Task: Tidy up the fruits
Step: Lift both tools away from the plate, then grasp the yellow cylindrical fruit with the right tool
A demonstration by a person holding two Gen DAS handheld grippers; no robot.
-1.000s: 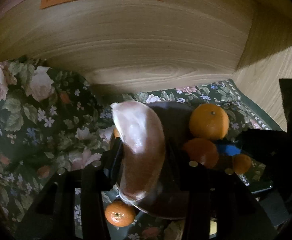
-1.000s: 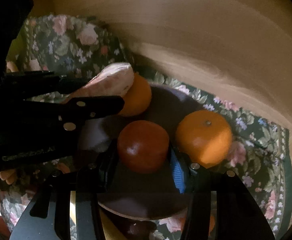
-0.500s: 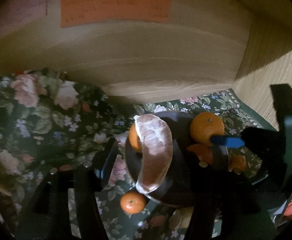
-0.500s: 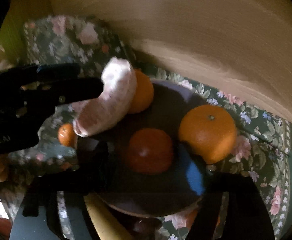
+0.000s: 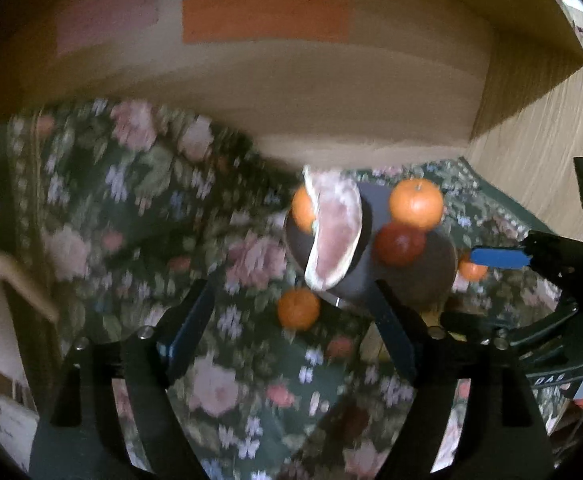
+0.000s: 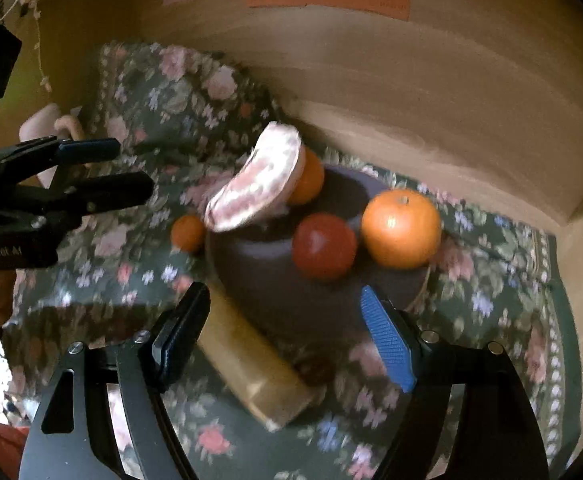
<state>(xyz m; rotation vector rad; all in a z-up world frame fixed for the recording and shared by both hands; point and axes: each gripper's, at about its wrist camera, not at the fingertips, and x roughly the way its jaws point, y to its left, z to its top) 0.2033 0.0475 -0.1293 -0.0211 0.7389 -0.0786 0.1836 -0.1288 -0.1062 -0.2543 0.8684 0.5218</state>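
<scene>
My left gripper stands wide with nothing between its pads; its jaws have just been opening. The right gripper is likewise spread and empty. The small loose orange mandarin lies on the floral cloth just ahead of my left fingers, beside the dark round plate. Being round, it sets no grip axis. I judge the left gripper nearer.

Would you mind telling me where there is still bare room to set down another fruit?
The dark plate has bare room at its near side, in front of the red fruit. The floral cloth right of the plate is free too. It is crowded at the far rim, around the pomelo wedge and the big orange.
</scene>
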